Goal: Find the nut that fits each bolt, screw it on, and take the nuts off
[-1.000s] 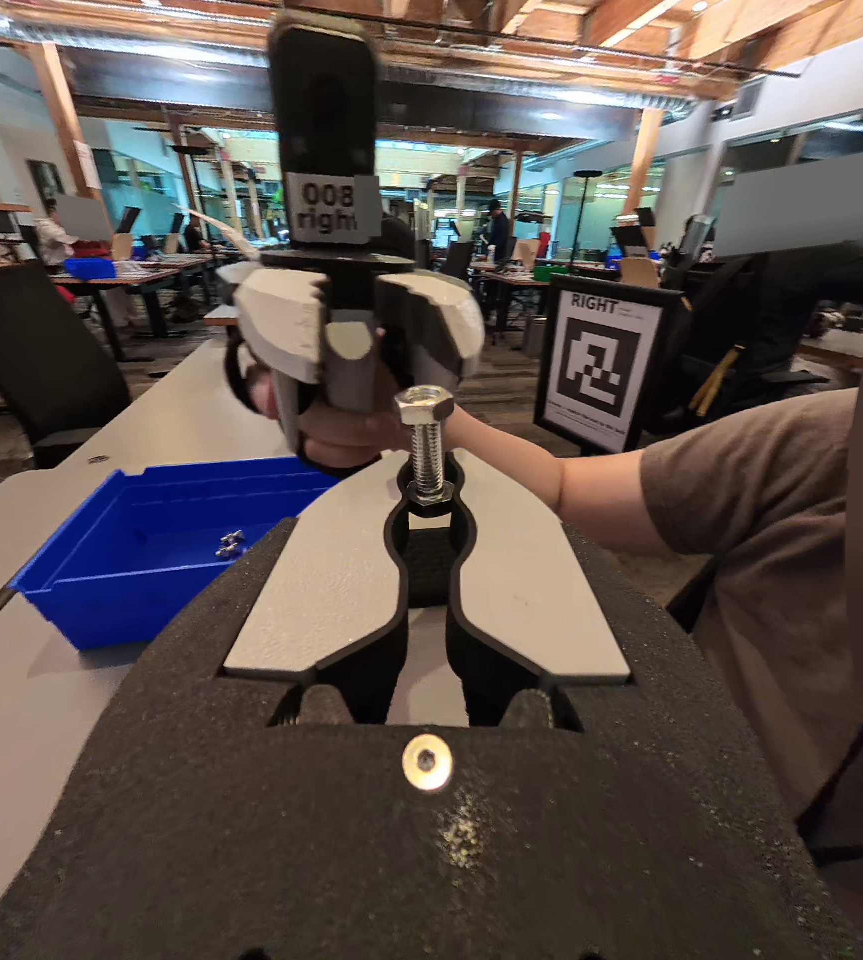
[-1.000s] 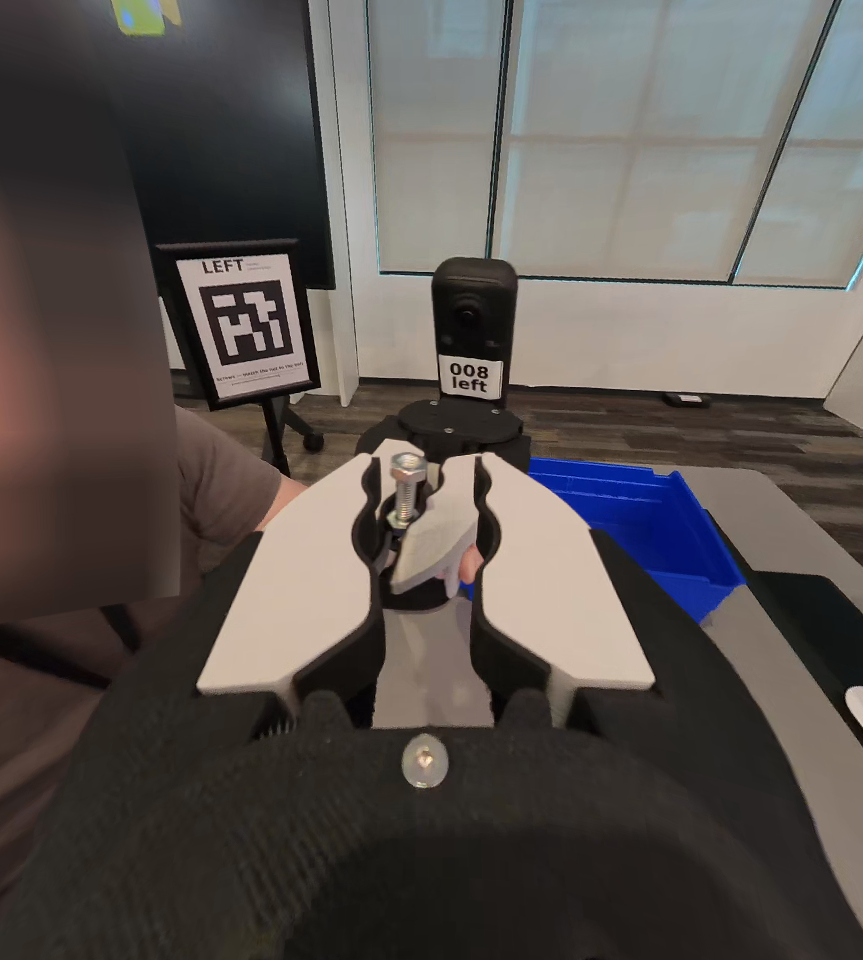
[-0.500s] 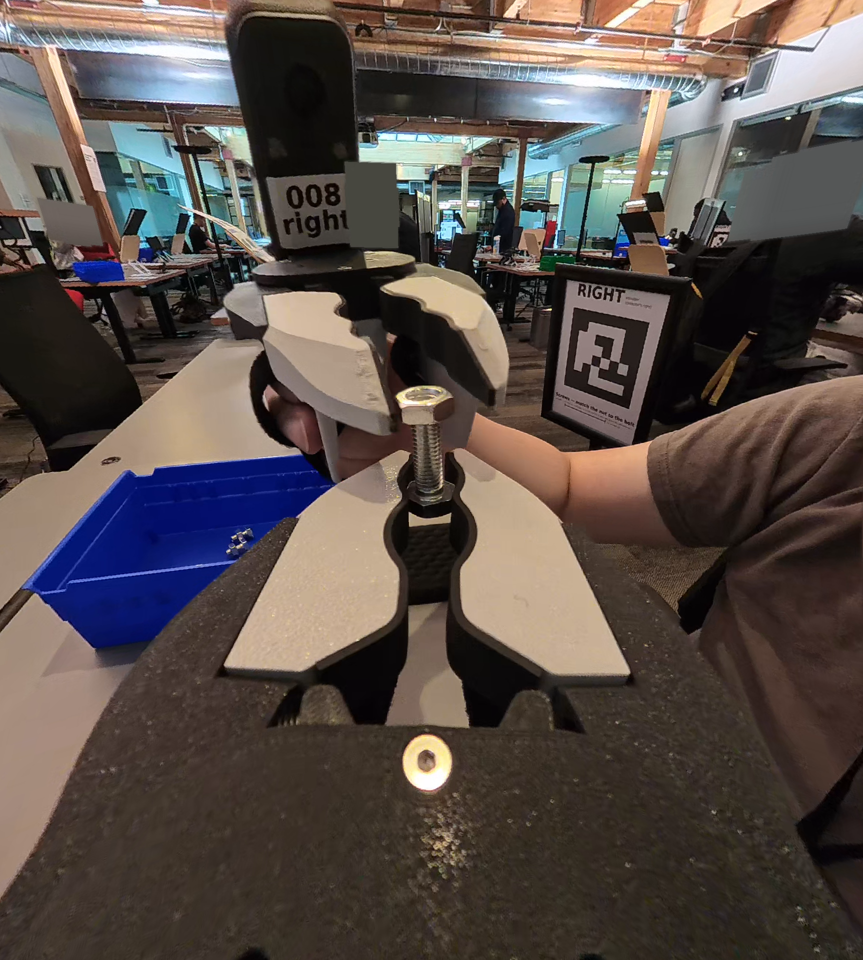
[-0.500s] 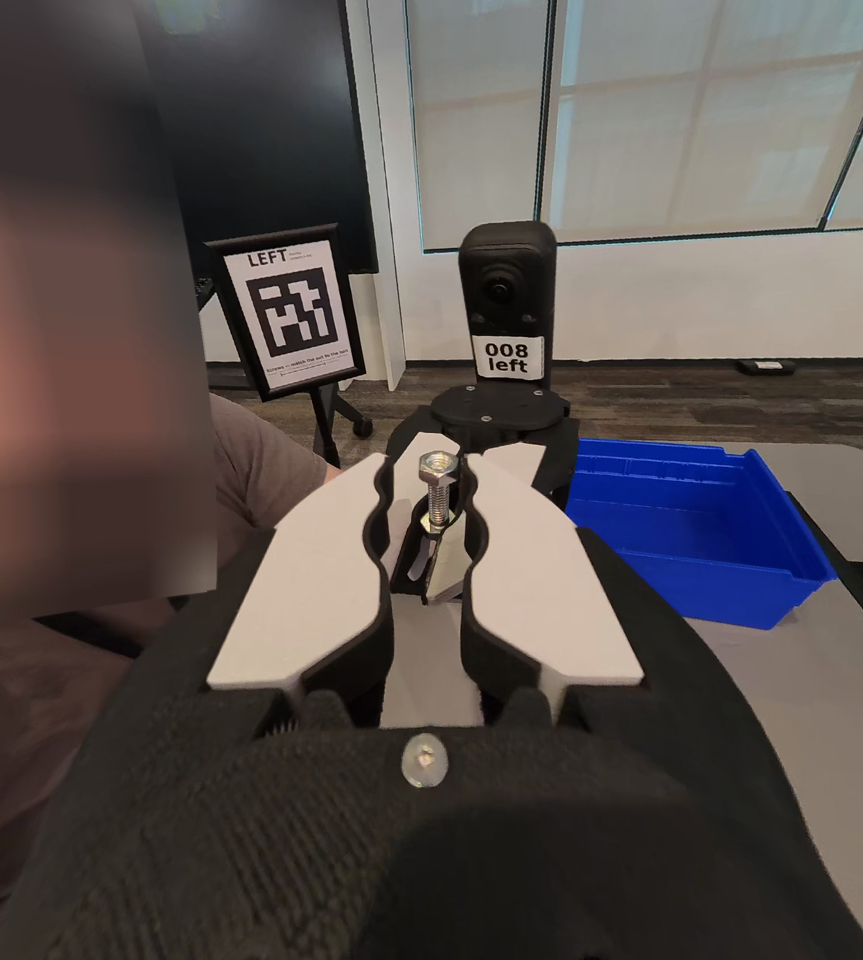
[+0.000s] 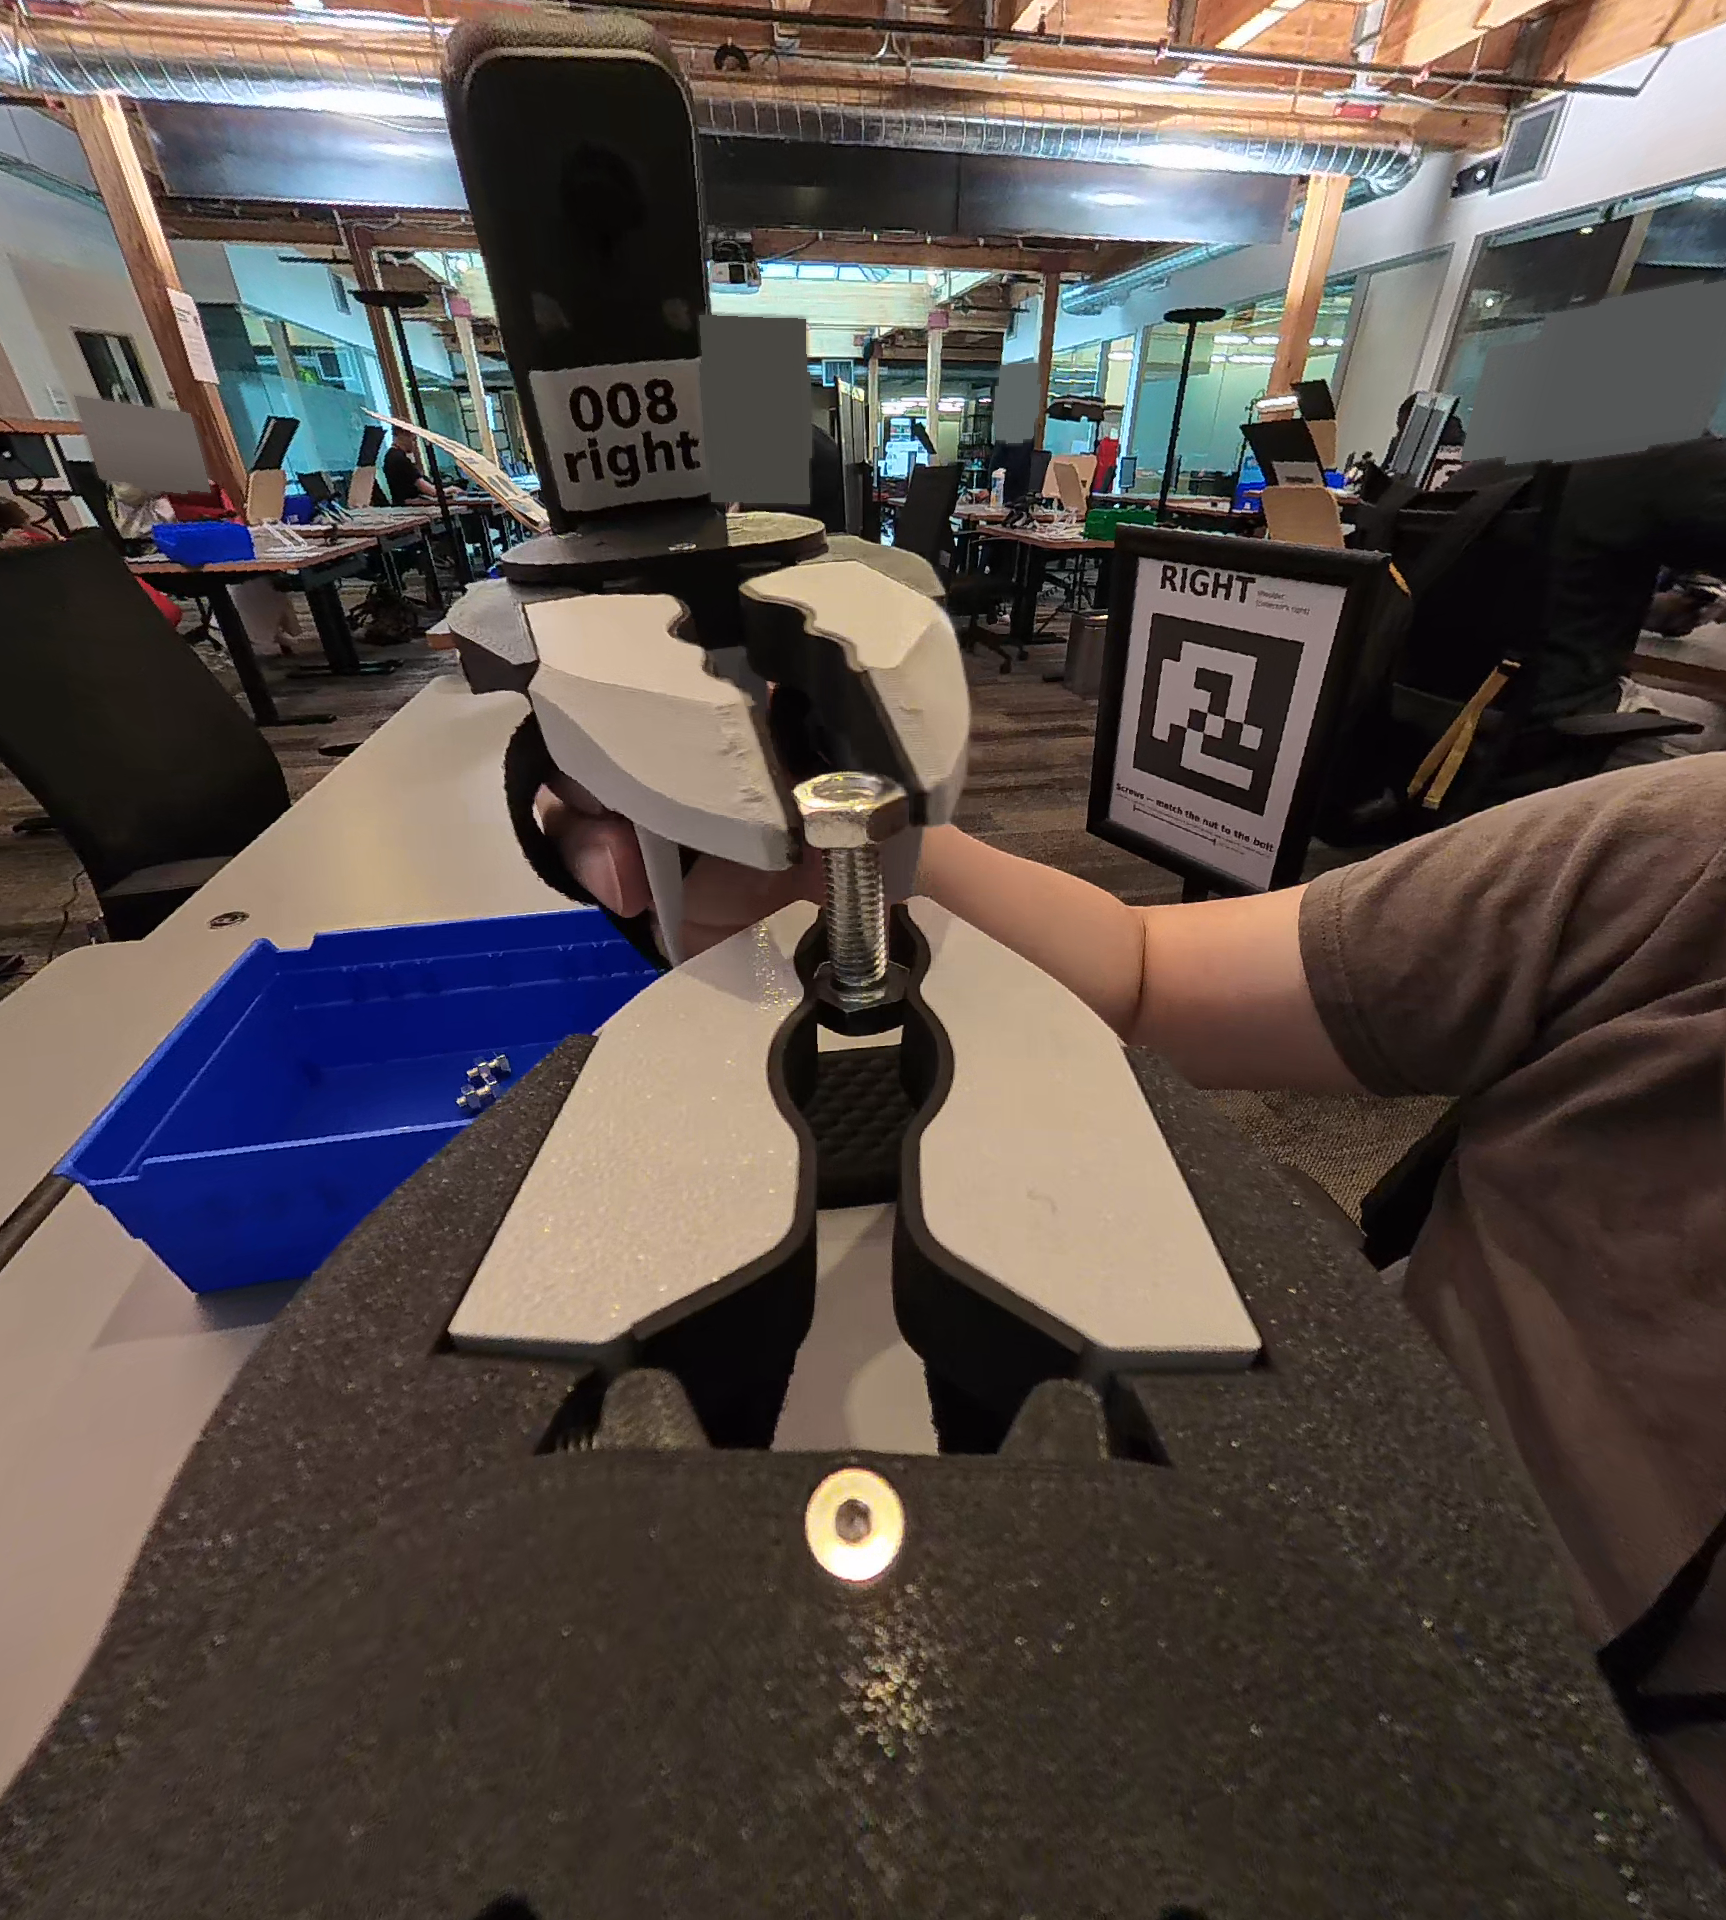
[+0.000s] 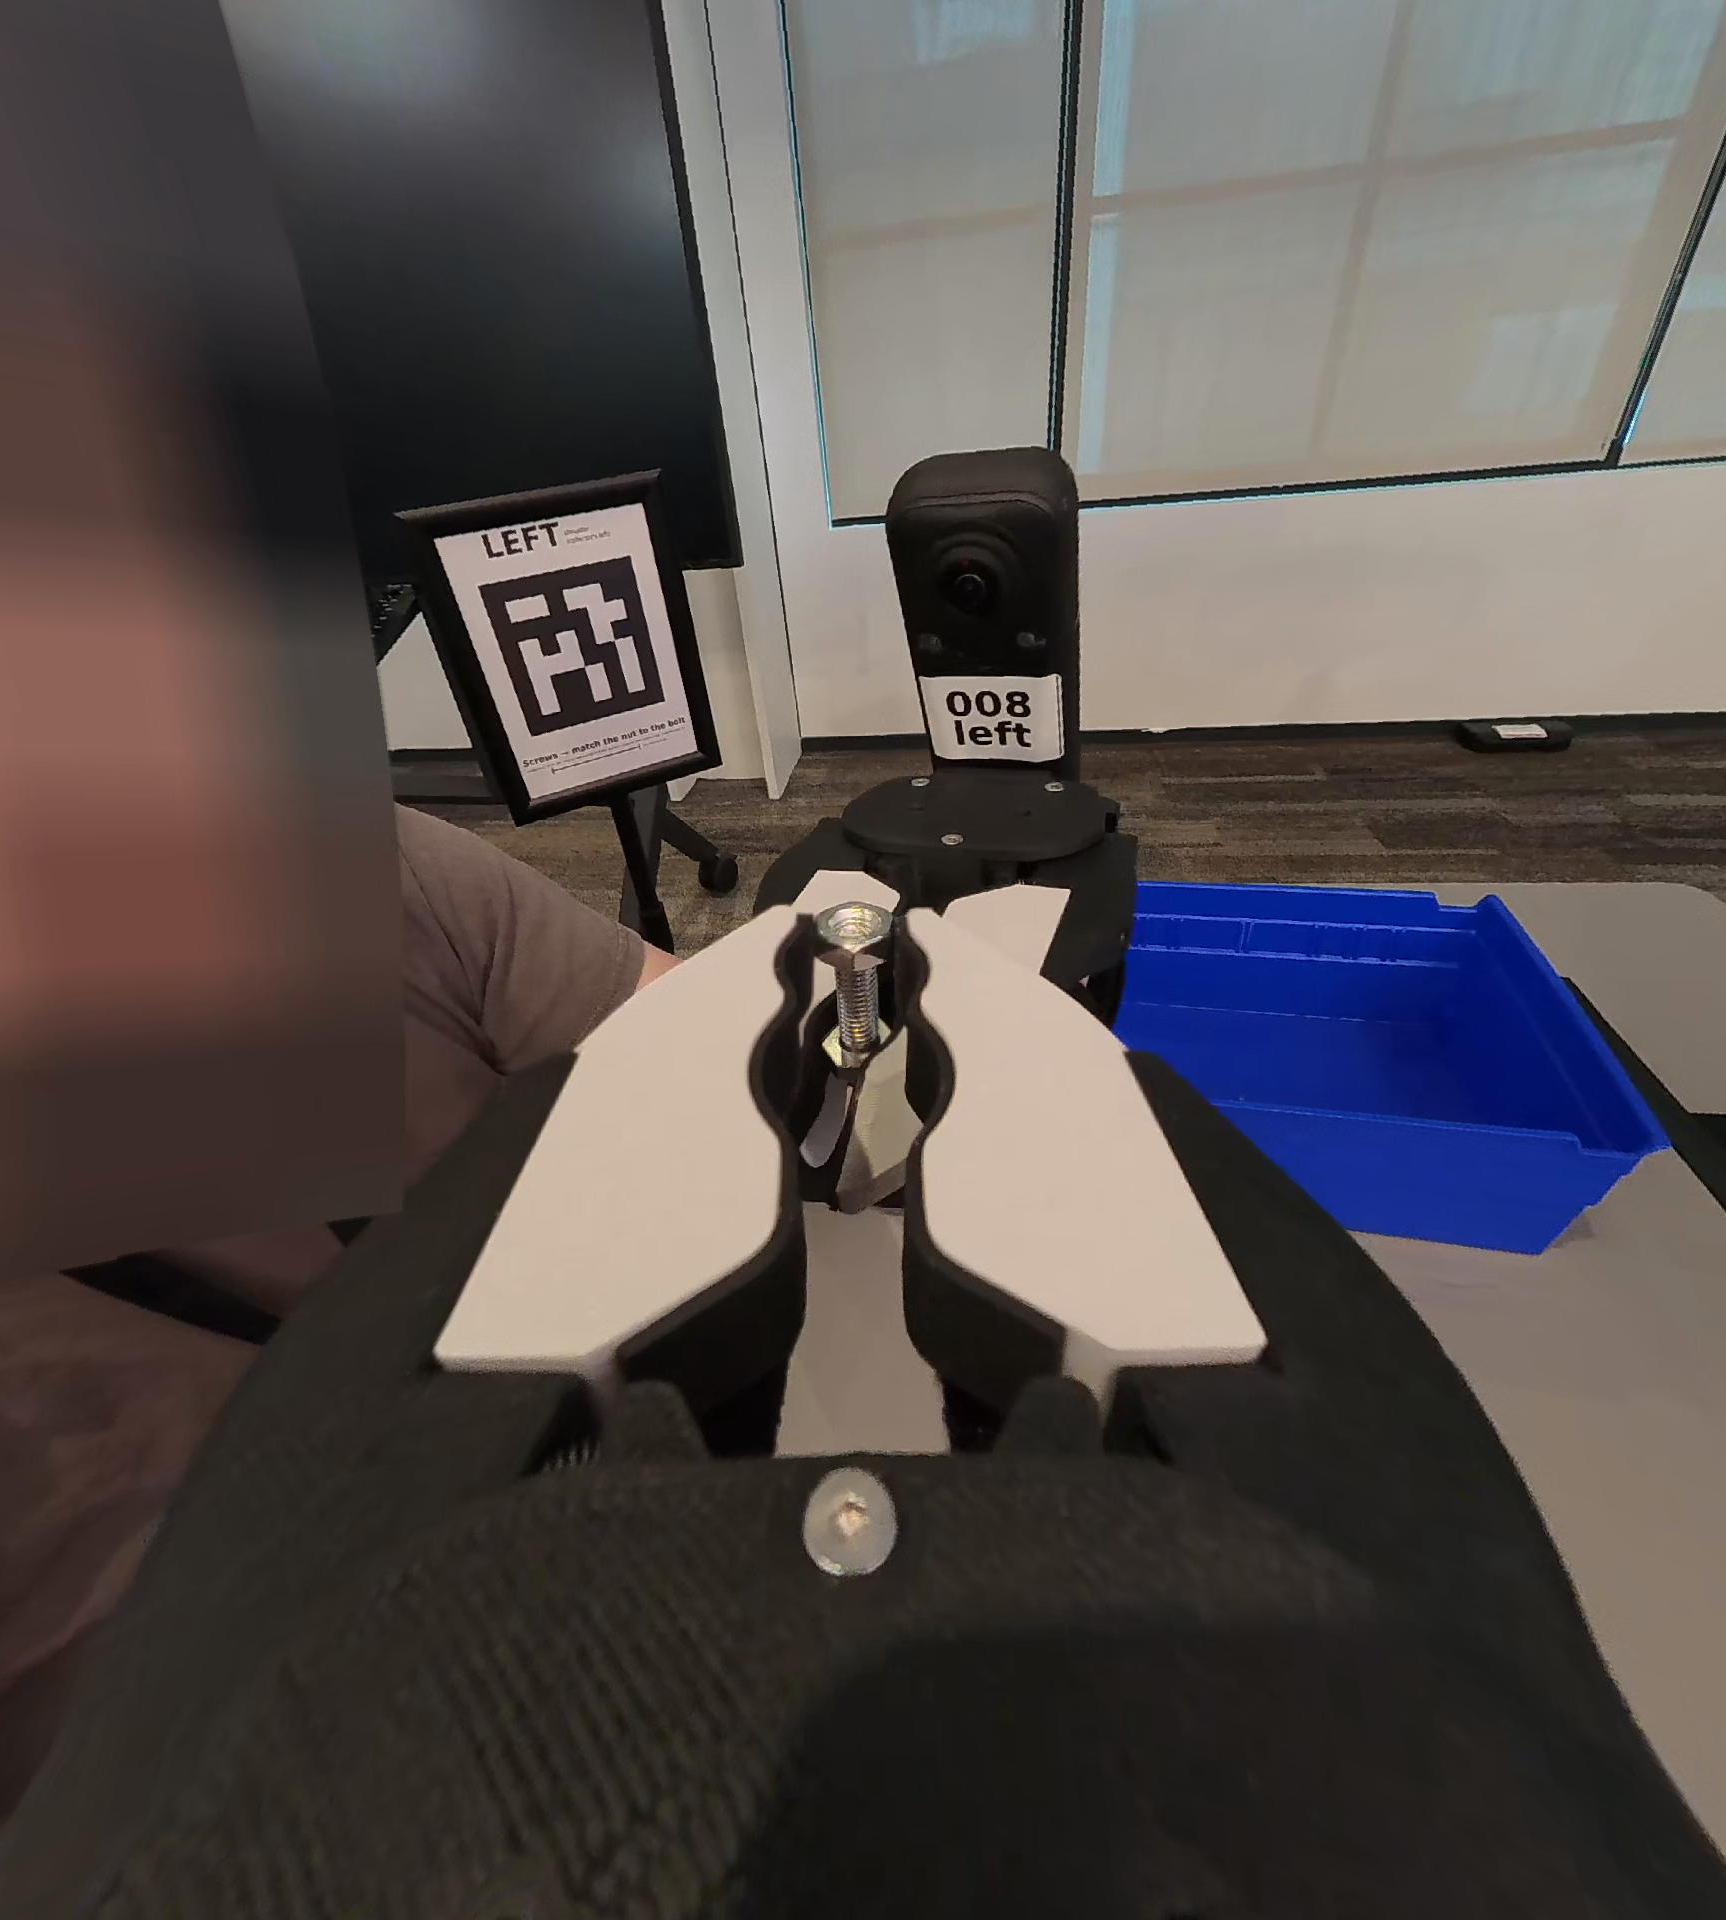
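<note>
A silver hex bolt (image 5: 855, 894) stands upright, head up, with a nut (image 5: 857, 1000) low on its thread. My left gripper (image 5: 857, 930) is shut on the nut and holds it from below. My right gripper (image 6: 851, 920) faces it, with its jaws closed around the bolt's head (image 6: 851, 928). The thread and nut (image 6: 848, 1055) show between the right fingers, and the left gripper's fingertips (image 6: 874, 1143) show beneath. In the left wrist view the right gripper (image 5: 817, 821) is rolled to one side over the bolt head.
A blue bin (image 5: 215, 1195) sits on the grey table (image 5: 7, 1403) at my left, with a few small nuts (image 5: 483, 1081) inside. It also shows in the right wrist view (image 6: 1461, 1174). A person's arm (image 5: 1098, 966) and framed sign stands (image 5: 1233, 707) (image 6: 578, 665) are close by. Some 5 cm of space lies between my two pairs of fingers.
The right gripper has moved in, rolled, and narrowed its jaws from open to closed around the bolt head. The left gripper has held the nut and bolt still.
</note>
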